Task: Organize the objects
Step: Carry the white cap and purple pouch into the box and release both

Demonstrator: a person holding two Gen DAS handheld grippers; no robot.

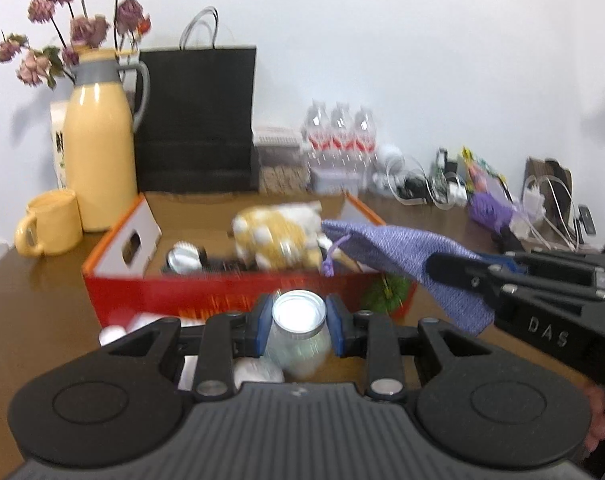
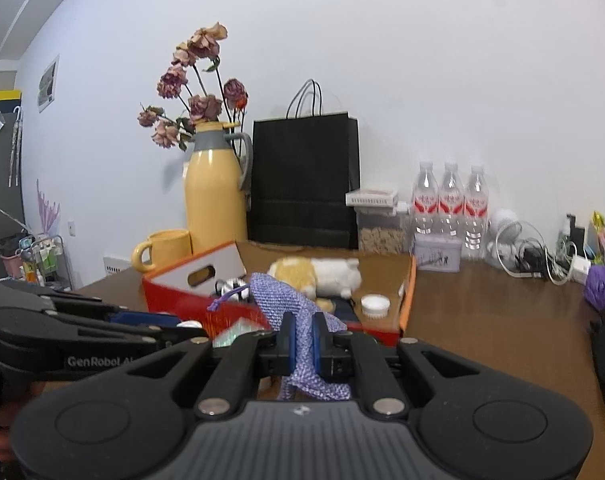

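Two grippers hang just near of the red cardboard box (image 1: 206, 292) on the brown table (image 1: 34, 292): the left gripper (image 1: 298, 320) is clamped on a small glass jar (image 1: 300, 342) with a silver lid, and the right gripper (image 2: 302, 344) is pinched tight on a purple woven drawstring pouch (image 2: 286, 300) at the box's near right rim. Inside the box lie a yellow-and-white plush toy (image 2: 318, 272) and a few small jars, blurred and partly hidden by the pouch. Bare table stays open right of the box, while a yellow jug (image 1: 98, 148) and a black paper bag (image 1: 198, 120) close the far side.
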